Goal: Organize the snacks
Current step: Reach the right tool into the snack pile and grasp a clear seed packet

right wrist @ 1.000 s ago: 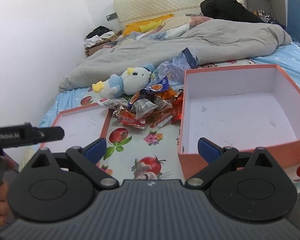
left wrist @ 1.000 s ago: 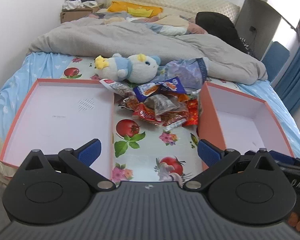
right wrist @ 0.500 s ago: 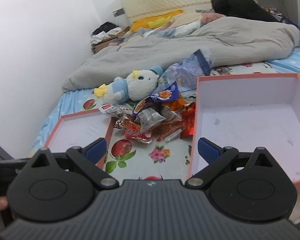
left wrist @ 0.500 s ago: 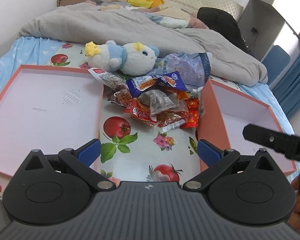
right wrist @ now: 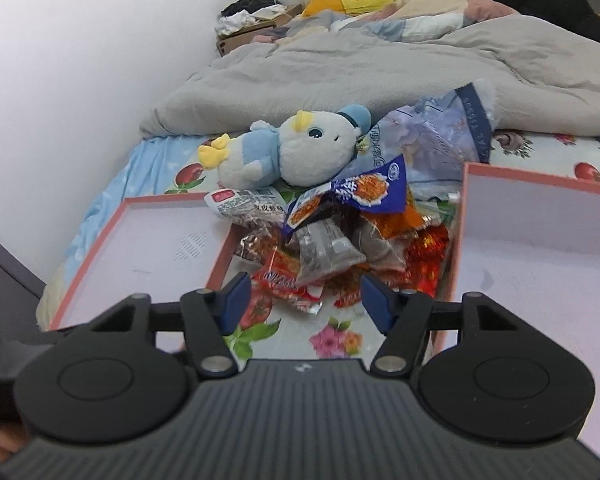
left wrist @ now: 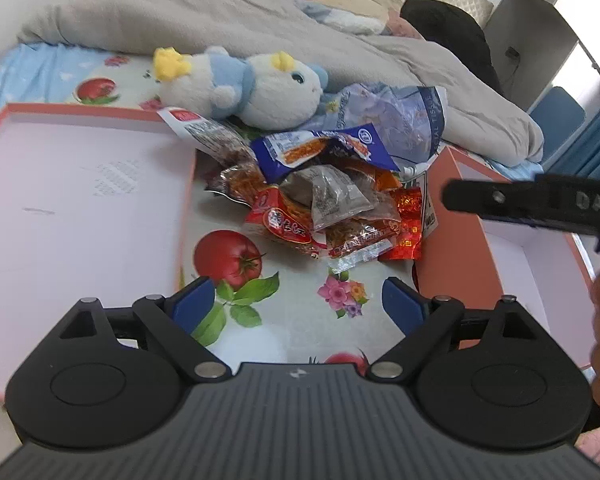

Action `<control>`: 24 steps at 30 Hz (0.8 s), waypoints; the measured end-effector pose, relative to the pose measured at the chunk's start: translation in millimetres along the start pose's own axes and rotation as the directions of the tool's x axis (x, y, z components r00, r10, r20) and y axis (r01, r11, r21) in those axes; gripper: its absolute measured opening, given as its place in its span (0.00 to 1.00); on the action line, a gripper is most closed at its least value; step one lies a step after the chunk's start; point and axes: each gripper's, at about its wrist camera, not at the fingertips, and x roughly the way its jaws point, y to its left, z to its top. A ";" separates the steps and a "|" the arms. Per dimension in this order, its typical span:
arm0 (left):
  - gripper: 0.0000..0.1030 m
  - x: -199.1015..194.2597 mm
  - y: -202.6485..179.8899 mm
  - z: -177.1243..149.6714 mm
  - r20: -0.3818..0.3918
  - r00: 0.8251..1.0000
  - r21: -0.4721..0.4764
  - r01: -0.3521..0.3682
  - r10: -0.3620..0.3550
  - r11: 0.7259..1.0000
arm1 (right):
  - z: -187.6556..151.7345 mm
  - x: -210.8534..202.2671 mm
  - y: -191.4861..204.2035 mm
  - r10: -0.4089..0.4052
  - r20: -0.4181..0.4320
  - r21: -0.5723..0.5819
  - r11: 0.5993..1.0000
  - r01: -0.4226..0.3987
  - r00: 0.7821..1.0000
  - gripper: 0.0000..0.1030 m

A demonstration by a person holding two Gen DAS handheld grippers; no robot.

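Two tongs now nearer the snacks (left wrist: pixel 324 200) than a second ago: left tongs (left wrist: pixel 300 306) wide, narrowing; right tongs (right wrist: pixel 304 300) half-closed, closing, empty. Boxes (left wrist: pixel 80 200) unfilled.

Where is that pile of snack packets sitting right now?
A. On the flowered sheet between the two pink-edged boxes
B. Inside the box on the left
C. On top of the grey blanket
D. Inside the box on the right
A: the snack packets lie heaped on the flowered sheet between the left box and the right box, in front of the plush toy.
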 end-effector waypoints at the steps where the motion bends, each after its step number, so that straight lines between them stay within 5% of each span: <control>1: 0.90 5.3 0.8 1.4 -0.003 1.000 0.004 0.000 0.000 1.000 | 3.7 8.2 -2.1 -0.001 -0.011 0.000 1.000 0.001 1.000 0.62; 24: 0.88 122.7 2.9 35.5 -0.077 0.996 0.204 -0.032 0.049 0.978 | 39.6 154.0 -13.0 -0.012 -0.199 -0.156 0.988 -0.020 0.980 0.61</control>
